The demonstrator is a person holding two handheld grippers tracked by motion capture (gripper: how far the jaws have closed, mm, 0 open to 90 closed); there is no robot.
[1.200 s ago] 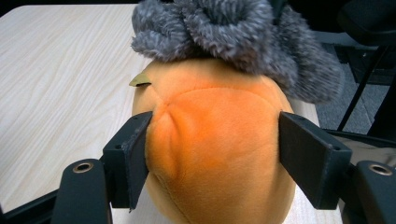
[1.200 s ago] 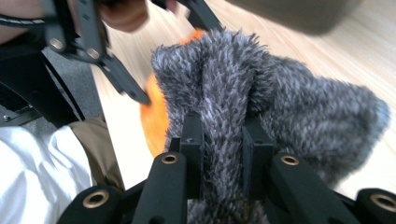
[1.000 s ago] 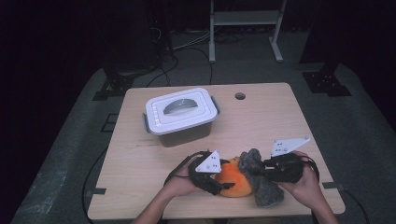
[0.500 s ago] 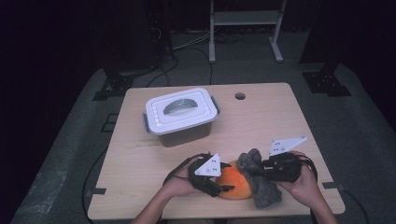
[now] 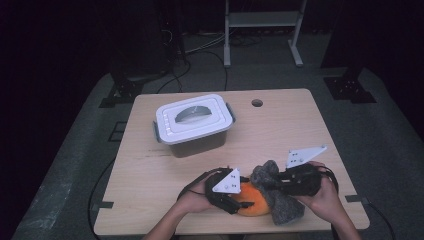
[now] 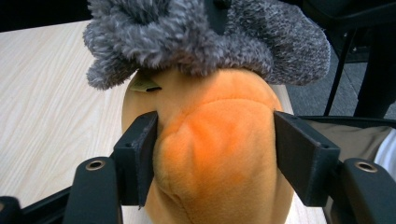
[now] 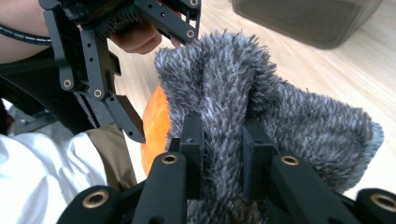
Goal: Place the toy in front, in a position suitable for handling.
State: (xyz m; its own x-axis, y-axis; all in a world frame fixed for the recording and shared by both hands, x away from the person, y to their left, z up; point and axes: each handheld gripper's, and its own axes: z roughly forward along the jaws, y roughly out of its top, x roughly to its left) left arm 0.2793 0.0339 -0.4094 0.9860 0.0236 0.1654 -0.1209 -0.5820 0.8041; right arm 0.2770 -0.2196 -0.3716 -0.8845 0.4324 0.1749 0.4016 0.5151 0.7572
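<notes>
1. Dark floor surrounds a pale wooden table (image 5: 280, 135); a white metal frame (image 5: 262, 20) stands beyond its far edge, and cables trail across the floor behind.
2. Most of the tabletop lies bare; a grey storage box with a white lid (image 5: 194, 124) sits left of centre toward the far side, well apart from the hands; a small round hole (image 5: 257, 103) marks the far edge.
3. All the work sits at the near edge, right of centre, close to the table's lip; open wood stretches to the left and behind it.
4. An orange plush toy (image 5: 250, 201) rests there on the table, with a fuzzy grey cloth (image 5: 280, 205) draped over and beside it, touching it.
5. Left gripper (image 6: 215, 163) has its jaws about half apart, having just been closing; both pads press the orange toy's sides, which bulge between them.
6. Right gripper (image 7: 218, 154) has its jaws drawn narrow, pinching a fold of the grey cloth; the fabric stands up between the pads.
</notes>
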